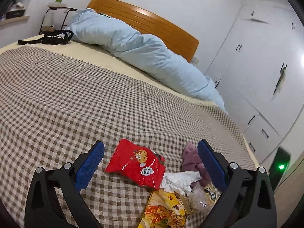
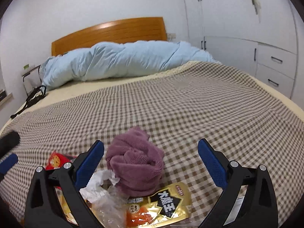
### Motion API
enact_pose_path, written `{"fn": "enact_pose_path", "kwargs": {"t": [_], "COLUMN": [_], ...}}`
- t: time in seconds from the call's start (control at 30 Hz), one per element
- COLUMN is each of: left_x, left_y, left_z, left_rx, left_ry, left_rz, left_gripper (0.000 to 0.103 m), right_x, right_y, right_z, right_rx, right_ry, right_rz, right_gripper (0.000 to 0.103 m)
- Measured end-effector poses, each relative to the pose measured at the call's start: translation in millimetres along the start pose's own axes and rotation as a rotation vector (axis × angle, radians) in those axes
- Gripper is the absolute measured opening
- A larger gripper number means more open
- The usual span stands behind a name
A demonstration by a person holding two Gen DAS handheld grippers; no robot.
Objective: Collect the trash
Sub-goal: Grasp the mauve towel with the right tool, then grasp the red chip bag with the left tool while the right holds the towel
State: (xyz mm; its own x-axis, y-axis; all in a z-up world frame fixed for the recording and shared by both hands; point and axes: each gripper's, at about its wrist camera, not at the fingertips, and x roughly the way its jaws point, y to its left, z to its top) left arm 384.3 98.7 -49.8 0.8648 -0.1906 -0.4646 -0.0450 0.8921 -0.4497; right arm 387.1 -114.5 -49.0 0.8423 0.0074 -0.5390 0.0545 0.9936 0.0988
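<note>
Trash is seen heaped at lower centre of both views on the brown-and-cream checked bedspread (image 1: 76,95): a red glossy cookie wrapper (image 1: 135,168), a crumpled white tissue (image 1: 179,181), a gold foil snack pouch (image 2: 167,202), a yellow printed food packet (image 1: 165,210) and a clear crinkled plastic film (image 2: 109,207). A mauve bunched towel (image 2: 134,168) is touching the pile. Left gripper (image 1: 151,163) jaws are spread wide around the red wrapper, nothing held. Right gripper (image 2: 151,163) jaws are spread wide, flanking the towel, nothing held. A pale blue rolled duvet (image 2: 121,62) lies along the orange wooden headboard (image 2: 108,32) at upper frame
</note>
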Motion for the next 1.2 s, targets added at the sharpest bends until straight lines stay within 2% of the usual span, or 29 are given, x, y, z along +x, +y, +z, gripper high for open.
{"fn": "enact_pose_path", "kwargs": {"t": [0.23, 0.57, 0.67, 0.73, 0.8, 0.9, 1.0, 1.2], "left_x": [12.3, 14.2, 18.9, 22.1, 23.7, 27.0, 30.2, 36.9], "left_y": [-0.8, -13.0, -16.6, -19.3, -21.1, -23.6, -22.8, -20.6], "left_z": [-5.3, -11.0, -12.5, -13.9, -13.8, -13.9, -14.0, -12.5], "left_rx": [0.044, 0.113, 0.125, 0.136, 0.144, 0.154, 0.155, 0.134], "left_ry": [0.003, -0.003, 0.011, 0.019, 0.020, 0.027, 0.039, 0.061], "left_rz": [0.034, 0.061, 0.062, 0.064, 0.062, 0.061, 0.055, 0.027], "left_gripper": [0.095, 0.095, 0.095, 0.095, 0.095, 0.095, 0.095, 0.095], "right_x": [13.3, 35.6, 39.8, 40.4, 36.7, 31.3, 22.3, -18.5], "right_y": [2.6, -6.8, -9.2, -6.8, -5.0, -8.3, -13.1, -28.4], "right_z": [-2.3, -8.6, -11.5, -12.3, -11.9, -10.0, -6.6, 7.9], "right_rx": [-0.006, 0.067, 0.106, 0.100, 0.090, 0.109, 0.134, 0.166], "right_ry": [0.042, 0.167, 0.207, 0.232, 0.232, 0.225, 0.179, -0.037], "right_rz": [0.008, 0.073, 0.138, 0.160, 0.158, 0.158, 0.153, 0.043], "right_gripper": [0.095, 0.095, 0.059, 0.055, 0.046, 0.037, 0.032, 0.032]}}
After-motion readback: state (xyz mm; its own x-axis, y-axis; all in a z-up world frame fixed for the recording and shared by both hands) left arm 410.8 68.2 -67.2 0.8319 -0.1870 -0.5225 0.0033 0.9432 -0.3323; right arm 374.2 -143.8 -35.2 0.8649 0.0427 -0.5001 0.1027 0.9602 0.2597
